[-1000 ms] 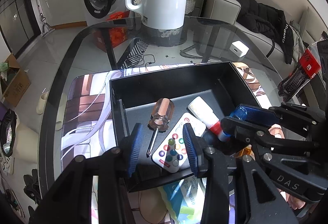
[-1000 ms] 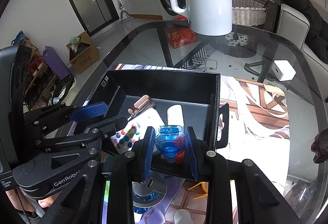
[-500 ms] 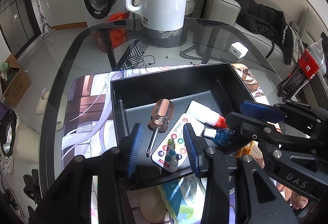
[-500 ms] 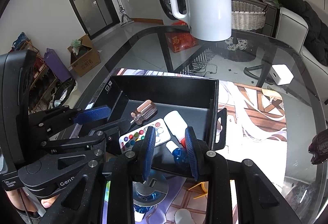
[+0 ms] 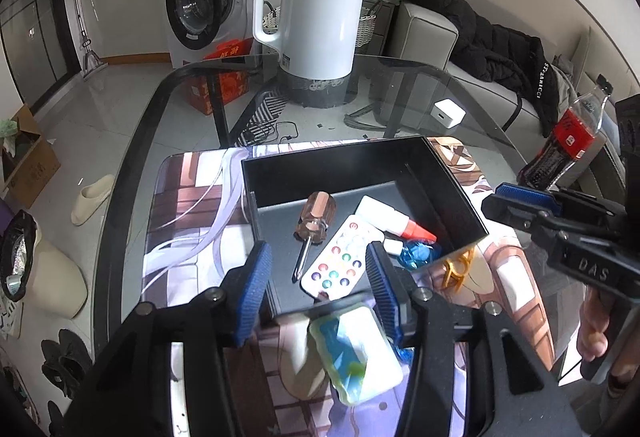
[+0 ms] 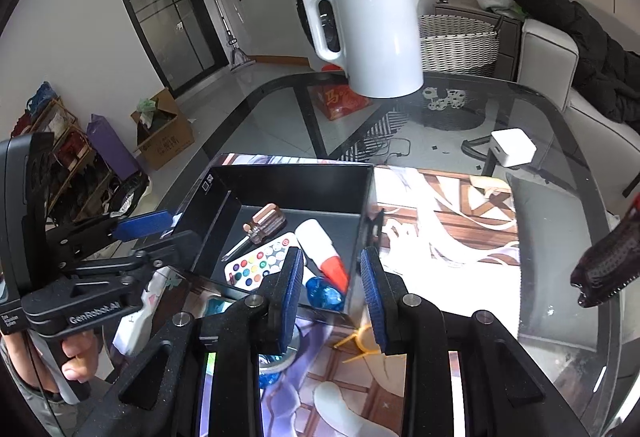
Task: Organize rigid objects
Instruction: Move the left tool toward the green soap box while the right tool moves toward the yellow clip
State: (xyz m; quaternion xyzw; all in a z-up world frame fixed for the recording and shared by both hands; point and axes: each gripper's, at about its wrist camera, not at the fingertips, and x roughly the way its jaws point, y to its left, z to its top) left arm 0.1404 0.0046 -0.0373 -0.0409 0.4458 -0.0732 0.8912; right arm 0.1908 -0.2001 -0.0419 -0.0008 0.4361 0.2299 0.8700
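A black box (image 5: 340,165) sits on the printed mat and holds a brown-handled screwdriver (image 5: 314,221), a white remote (image 5: 340,261) with coloured buttons, a white glue bottle (image 5: 386,217) with a red tip, and a clear blue piece (image 5: 420,253). The right wrist view shows that box (image 6: 296,181) with the blue piece (image 6: 324,293) in its near corner. My left gripper (image 5: 318,289) hovers over the near wall, jaws opening with nothing between the pads. My right gripper (image 6: 332,293) is open and empty above the near right corner.
A white kettle (image 5: 320,33) stands at the back of the glass table. A white charger cube (image 5: 450,113) and a cola bottle (image 5: 568,145) are at the right. A wipes pack (image 5: 356,353) and a yellow clip (image 5: 456,269) lie on the mat near the box.
The blue piece left the right gripper's pads and now lies in the box. Both grippers drew back and up from the box. The left jaws have widened.
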